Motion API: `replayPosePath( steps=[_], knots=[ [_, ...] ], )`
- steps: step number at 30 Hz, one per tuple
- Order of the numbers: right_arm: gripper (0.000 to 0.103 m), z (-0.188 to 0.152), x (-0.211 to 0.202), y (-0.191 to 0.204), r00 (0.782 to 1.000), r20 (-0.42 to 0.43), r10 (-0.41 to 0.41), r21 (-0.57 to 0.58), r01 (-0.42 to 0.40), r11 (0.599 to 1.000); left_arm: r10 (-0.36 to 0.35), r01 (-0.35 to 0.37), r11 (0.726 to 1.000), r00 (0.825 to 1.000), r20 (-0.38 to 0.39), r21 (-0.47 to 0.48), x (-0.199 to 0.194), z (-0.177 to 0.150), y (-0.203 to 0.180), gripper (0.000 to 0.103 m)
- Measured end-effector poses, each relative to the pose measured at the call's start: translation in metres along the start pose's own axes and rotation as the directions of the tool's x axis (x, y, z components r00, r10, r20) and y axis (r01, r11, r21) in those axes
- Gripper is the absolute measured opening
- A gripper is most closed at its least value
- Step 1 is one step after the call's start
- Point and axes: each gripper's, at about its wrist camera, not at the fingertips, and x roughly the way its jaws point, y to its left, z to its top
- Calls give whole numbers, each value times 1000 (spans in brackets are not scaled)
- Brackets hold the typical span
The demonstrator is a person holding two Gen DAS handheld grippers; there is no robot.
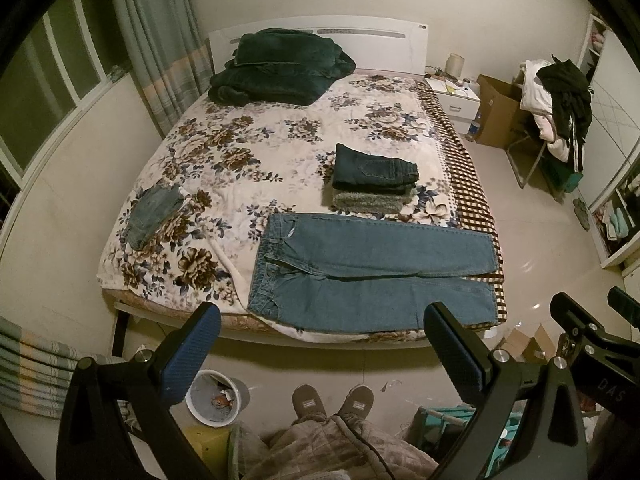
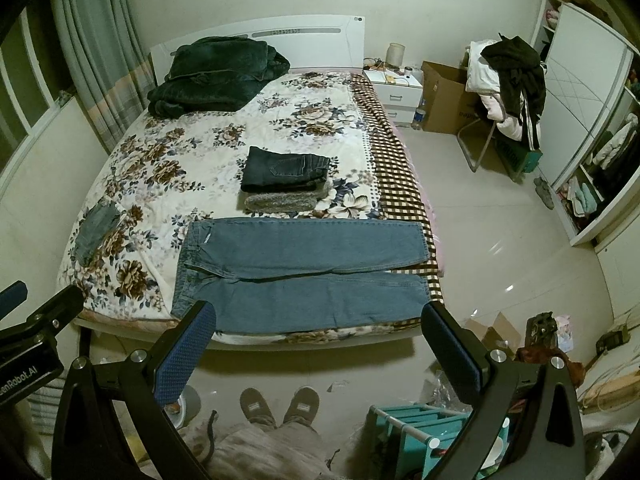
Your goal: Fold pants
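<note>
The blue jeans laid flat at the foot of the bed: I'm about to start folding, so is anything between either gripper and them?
Nothing visible. The blue jeans lie spread and uncovered; the left gripper and right gripper are open, held above the floor short of the bed. The folded pile sits behind the jeans.

Blue denim pants matt; floral plush blanket; floor tiles glossy.
</note>
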Motion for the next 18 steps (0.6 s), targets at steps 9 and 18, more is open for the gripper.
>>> replayPosePath(
  steps=[9, 18],
  knots=[
    [103, 1, 3, -6, 1000, -8, 4, 2, -4, 1000, -3, 3, 1000, 1000, 0, 2, 5, 1, -1, 103],
    [103, 15, 45, -30, 998, 45, -41, 32, 40, 999, 35, -34, 999, 999, 22, -40, 35, 32, -4, 103]
  ],
)
